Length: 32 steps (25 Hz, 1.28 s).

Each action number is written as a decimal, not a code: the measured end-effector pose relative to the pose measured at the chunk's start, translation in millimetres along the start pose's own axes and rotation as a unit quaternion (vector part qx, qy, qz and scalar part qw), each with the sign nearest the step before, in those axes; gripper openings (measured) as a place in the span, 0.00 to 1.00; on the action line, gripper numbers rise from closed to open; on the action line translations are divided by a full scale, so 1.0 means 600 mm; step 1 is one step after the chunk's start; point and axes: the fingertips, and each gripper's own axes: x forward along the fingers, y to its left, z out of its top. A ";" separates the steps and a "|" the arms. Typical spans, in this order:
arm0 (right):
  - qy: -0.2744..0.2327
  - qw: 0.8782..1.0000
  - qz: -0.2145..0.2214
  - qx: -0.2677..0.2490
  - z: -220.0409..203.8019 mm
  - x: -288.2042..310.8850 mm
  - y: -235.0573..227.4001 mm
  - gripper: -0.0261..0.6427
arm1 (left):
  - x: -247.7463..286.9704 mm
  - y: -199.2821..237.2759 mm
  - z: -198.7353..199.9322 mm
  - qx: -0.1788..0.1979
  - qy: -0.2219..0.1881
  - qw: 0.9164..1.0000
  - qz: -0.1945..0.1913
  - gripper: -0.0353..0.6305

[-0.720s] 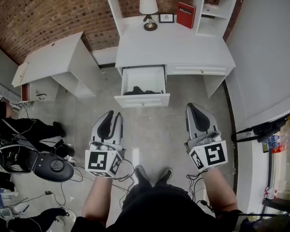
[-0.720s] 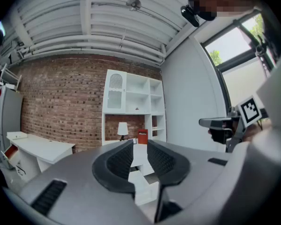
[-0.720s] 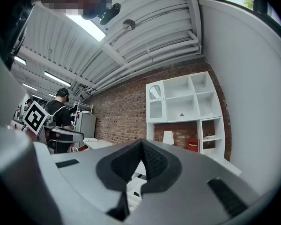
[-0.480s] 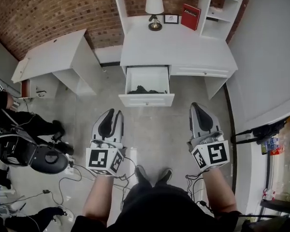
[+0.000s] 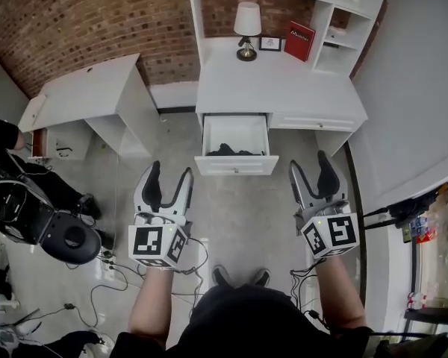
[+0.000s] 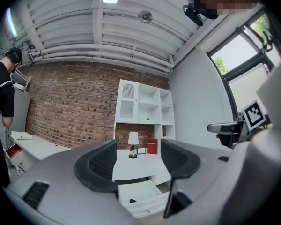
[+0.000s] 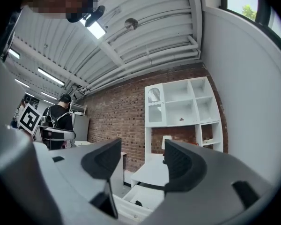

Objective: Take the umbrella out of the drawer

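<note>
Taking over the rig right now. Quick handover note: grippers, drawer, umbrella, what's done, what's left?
Left gripper: jaws apart, empty, held level over the floor, short of the desk.
Right gripper: jaws apart, empty, likewise.
Drawer: pulled open under the white desk, ahead and between the two grippers.
Umbrella: the dark thing lying inside the drawer near its front, apparently; neither gripper touches it.
Done: the drawer is open.
Left: move closer, reach in, grip the umbrella, lift it out.
</note>
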 end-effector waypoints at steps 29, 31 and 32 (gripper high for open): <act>0.032 0.999 0.003 -0.004 -0.053 0.127 0.072 0.41 | 0.026 0.146 -0.036 -0.006 0.014 1.000 0.007 0.48; 0.030 0.999 0.010 -0.002 -0.059 0.156 0.059 0.41 | 0.053 0.149 -0.038 -0.004 0.021 1.000 0.011 0.47; 0.029 0.999 0.014 -0.002 -0.063 0.171 0.051 0.41 | 0.069 0.149 -0.041 -0.003 0.025 1.000 0.012 0.47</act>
